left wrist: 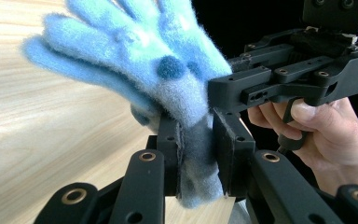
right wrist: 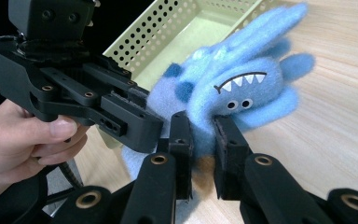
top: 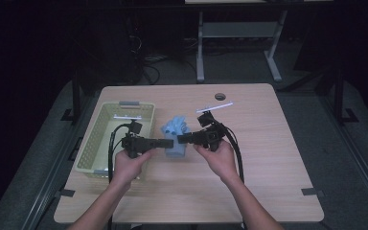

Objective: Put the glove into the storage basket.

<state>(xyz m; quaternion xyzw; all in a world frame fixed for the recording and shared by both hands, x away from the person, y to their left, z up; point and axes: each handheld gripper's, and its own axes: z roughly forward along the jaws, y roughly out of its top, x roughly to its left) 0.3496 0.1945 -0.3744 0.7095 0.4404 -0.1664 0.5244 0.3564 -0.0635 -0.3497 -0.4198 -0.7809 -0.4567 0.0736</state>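
A fluffy light-blue glove (top: pixel 176 137) with a monster face, darker blue spots and white teeth is held between both grippers over the middle of the table. My left gripper (top: pixel 168 142) pinches its cuff end from the left, jaws shut on the glove (left wrist: pixel 196 149). My right gripper (top: pixel 182 138) comes in from the right and is shut on the glove (right wrist: pixel 233 93) just below the face. In the left gripper view the right gripper (left wrist: pixel 219 95) crosses in front of the glove; in the right gripper view the left gripper (right wrist: pixel 142 126) does the same.
A pale yellow-green perforated basket (top: pixel 106 139) stands at the table's left, right beside the left hand. A thin white strip (top: pixel 214 107) lies behind the right gripper, near a round cable hole (top: pixel 219 96). Bare wood table (top: pixel 278 158) stretches to the right and front.
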